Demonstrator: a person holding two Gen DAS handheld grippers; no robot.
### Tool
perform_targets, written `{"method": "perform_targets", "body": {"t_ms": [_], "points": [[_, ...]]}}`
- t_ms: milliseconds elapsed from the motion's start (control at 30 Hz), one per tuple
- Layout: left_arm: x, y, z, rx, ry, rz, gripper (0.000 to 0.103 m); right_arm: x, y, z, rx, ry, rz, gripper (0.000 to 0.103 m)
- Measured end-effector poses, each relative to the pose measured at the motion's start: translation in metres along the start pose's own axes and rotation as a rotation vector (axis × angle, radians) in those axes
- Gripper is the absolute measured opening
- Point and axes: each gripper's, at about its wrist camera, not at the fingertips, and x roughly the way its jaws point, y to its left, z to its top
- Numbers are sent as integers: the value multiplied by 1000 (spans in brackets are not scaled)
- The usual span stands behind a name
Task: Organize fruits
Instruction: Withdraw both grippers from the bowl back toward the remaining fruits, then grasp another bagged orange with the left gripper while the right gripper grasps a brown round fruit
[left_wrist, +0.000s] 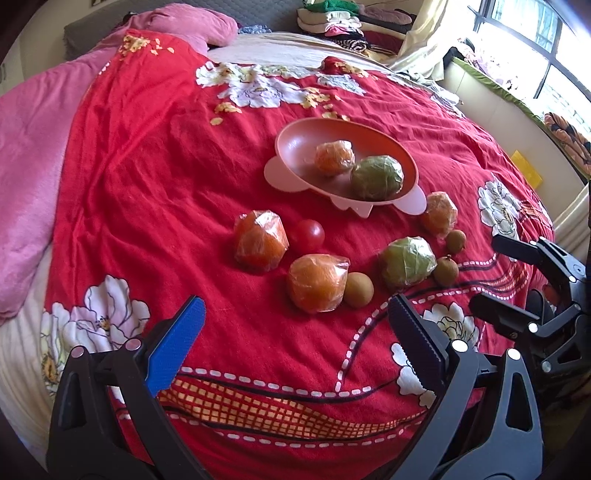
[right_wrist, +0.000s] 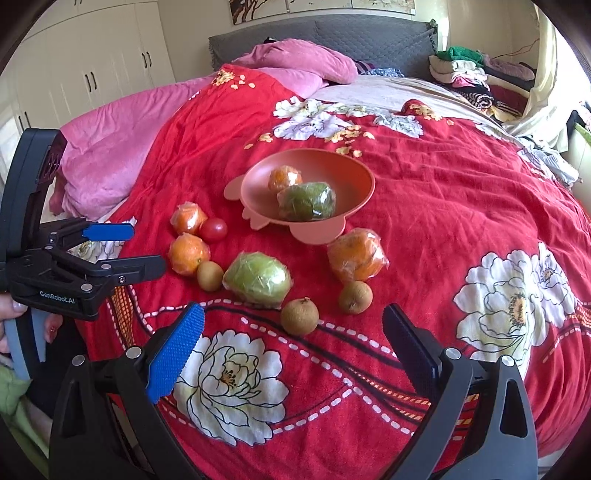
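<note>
— Both grippers are seen with fingers spread apart and nothing held. In the left wrist view the left gripper (left_wrist: 295, 332) fills the bottom of the frame, and the right gripper (left_wrist: 495, 273) is seen at the right edge, also apart.

— Where is the fruit placed relative to them?

— Just above the left gripper, at centre frame, a wrapped orange (left_wrist: 317, 282) is seen with a small brown fruit (left_wrist: 358, 290) touching its right side. Further up and left, another wrapped orange (left_wrist: 261, 240) lies against a red tomato (left_wrist: 306, 235). A wrapped green fruit (left_wrist: 406, 261) lies to the right of centre.

— And the bowl?

— A pink bowl (left_wrist: 295, 144) is set above centre on the red floral bedspread (left_wrist: 147, 184), well apart from both grippers. One wrapped orange and one wrapped green fruit are held in it.

— What is shown from the right wrist?

— The right gripper (right_wrist: 293, 332) is seen at the bottom, with a brown fruit (right_wrist: 299, 316) lying just between and beyond its fingertips. A second brown fruit (right_wrist: 355, 297) and a wrapped orange (right_wrist: 357, 254) lie above it. The left gripper (right_wrist: 144, 248) is seen at the left edge.
</note>
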Motion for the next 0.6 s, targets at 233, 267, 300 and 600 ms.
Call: {"method": "perform_targets", "body": {"t_ms": [233, 267, 300, 600], "points": [[12, 0, -1, -3, 26, -25, 76, 14, -4, -3, 11, 34, 23, 71], [14, 1, 0, -7, 28, -34, 72, 16, -4, -4, 13, 36, 27, 71], [15, 1, 0, -8, 30, -40, 69, 18, -5, -4, 15, 36, 31, 69], [25, 1, 3, -13, 48, -71, 54, 40, -7, -4, 0, 69, 44, 32]]}}
